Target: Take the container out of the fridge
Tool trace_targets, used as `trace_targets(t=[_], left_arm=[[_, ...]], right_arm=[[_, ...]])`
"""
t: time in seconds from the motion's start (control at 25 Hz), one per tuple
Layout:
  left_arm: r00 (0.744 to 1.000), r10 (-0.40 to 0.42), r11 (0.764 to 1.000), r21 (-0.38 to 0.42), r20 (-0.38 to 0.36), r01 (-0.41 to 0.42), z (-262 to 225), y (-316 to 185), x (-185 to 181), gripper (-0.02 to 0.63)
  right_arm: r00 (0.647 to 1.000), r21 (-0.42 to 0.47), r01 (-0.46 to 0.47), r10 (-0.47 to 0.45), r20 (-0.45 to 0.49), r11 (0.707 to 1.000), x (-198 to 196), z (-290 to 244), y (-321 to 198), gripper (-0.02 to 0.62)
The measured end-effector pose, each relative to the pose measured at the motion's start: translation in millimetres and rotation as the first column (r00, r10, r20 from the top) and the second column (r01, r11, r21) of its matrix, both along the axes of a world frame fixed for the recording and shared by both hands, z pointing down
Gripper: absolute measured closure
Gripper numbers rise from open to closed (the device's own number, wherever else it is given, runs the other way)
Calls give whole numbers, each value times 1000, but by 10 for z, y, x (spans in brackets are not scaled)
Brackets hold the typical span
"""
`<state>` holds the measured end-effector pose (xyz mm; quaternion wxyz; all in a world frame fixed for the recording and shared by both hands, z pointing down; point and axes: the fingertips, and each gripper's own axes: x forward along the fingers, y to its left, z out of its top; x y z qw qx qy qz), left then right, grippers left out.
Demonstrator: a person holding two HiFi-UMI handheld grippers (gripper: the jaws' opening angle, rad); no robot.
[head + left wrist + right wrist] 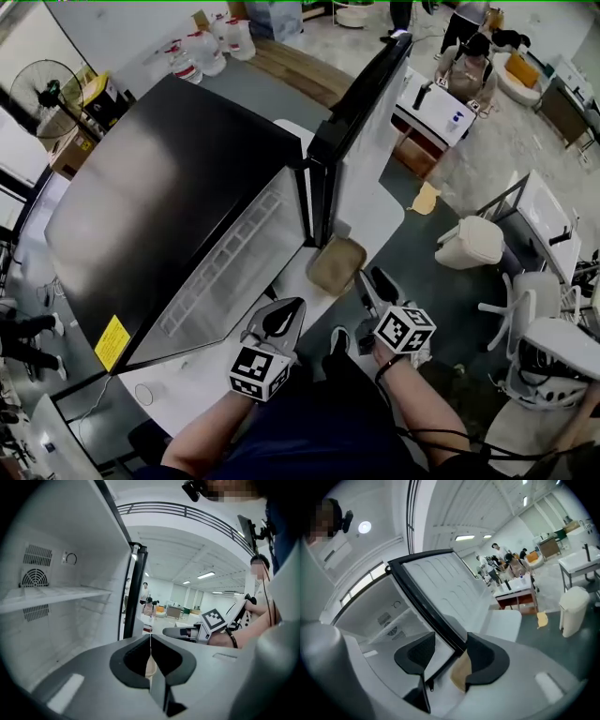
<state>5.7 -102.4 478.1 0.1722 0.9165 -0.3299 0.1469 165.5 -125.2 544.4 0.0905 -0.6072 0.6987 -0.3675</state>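
A shallow tan container point(336, 265) rests on the white table point(375, 225), just outside the fridge at the foot of its open door point(361, 103). My right gripper point(373, 283) hovers right behind it, open, with nothing between its fingers. In the right gripper view the container point(461, 673) shows beside the right finger of my right gripper point(449, 644), and the door edge runs between the two fingers. My left gripper point(284, 317) is to the left of the container, shut and empty. The left gripper view shows my left gripper point(150, 641) facing the bare fridge shelf point(56, 595).
The black-topped fridge point(169, 187) fills the left of the head view. A white bin point(472, 242) and a white chair point(539, 361) stand on the floor to the right. A fan point(42, 89), water jugs point(202, 52) and people at a far table point(441, 98) lie beyond.
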Motion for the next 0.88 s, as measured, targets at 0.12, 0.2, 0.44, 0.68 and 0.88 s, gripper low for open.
trace_targets(t=[0.12, 0.2, 0.44, 0.68, 0.88], left_arm=[[999, -24, 999, 39, -24, 25, -160, -43, -81, 604], [999, -41, 996, 77, -35, 43, -294, -82, -147, 604], [995, -93, 970, 221, -38, 99, -748, -198, -380, 604], [990, -88, 947, 298, -108, 116, -1300, -143, -449, 603], [987, -52, 929, 356, -153, 104, -1550, -79, -411, 603]], right_arm=[[998, 92, 46, -41, -52, 995, -194, -439, -60, 379], [992, 147, 83, -69, -102, 986, -329, -727, -84, 387], [961, 268, 193, -127, -246, 944, -737, -1442, -55, 505], [890, 346, 322, -157, -427, 881, -1128, -2086, 58, 569], [848, 381, 378, -151, -508, 843, -1299, -2309, 182, 589]])
